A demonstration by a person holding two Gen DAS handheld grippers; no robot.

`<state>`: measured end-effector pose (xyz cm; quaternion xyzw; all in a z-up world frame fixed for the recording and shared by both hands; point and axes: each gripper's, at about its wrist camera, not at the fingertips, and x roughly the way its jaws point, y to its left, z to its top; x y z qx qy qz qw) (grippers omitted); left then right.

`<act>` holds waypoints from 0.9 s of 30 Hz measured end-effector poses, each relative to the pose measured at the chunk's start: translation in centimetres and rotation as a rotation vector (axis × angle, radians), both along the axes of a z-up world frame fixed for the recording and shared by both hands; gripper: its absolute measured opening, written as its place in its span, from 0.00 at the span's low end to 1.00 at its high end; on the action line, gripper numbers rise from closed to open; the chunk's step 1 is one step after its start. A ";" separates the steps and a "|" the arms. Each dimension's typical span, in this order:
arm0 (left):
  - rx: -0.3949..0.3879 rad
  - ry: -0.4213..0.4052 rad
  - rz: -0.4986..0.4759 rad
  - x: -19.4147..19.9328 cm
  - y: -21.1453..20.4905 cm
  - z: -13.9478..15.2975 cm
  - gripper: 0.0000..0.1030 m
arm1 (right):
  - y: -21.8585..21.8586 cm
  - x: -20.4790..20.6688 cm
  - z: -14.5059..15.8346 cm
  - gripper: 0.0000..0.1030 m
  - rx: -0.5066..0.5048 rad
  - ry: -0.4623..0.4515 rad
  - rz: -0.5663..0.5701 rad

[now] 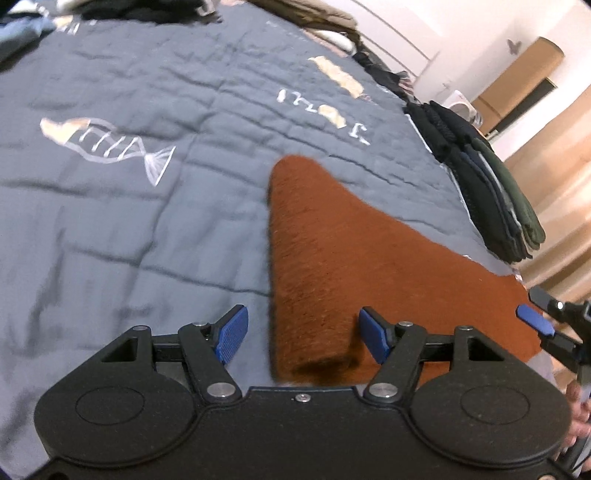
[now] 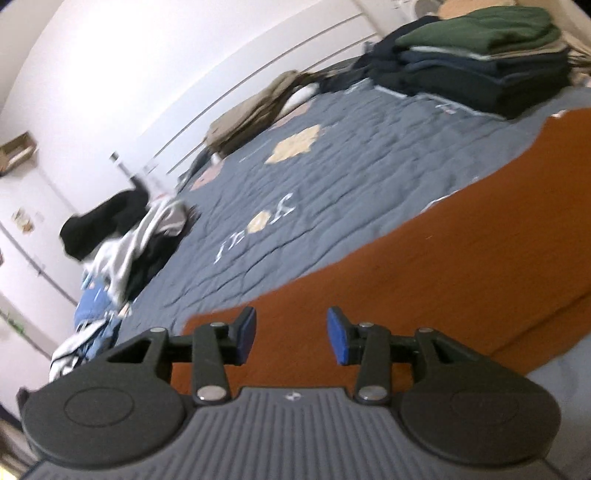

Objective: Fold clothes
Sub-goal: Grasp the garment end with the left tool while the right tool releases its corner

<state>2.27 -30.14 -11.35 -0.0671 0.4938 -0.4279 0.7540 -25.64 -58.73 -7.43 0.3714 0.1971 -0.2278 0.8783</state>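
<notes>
while both grippers gape empty, rust garment (image 1: 369, 258) lies on bed (image 1: 147, 221).

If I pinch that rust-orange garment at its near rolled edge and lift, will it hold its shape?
Probably not. The rust-orange garment lies flat and follows the quilt, so it likely droops. Its fuzzy nap should grip the pads rather than slip. The rolled edge may unroll.

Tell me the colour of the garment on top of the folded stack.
Dark green, clearest in the right wrist view.
</notes>
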 end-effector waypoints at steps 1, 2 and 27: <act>-0.014 0.017 0.005 0.1 0.1 -0.2 0.64 | 0.4 0.2 0.0 0.41 0.004 -0.003 0.011; -0.030 0.037 0.010 0.3 0.3 -0.5 0.64 | 0.5 0.4 -0.1 0.41 0.012 -0.011 0.020; -0.050 0.091 -0.007 0.1 -1.8 -2.4 0.26 | 1.9 2.2 -1.9 0.42 0.069 0.002 0.092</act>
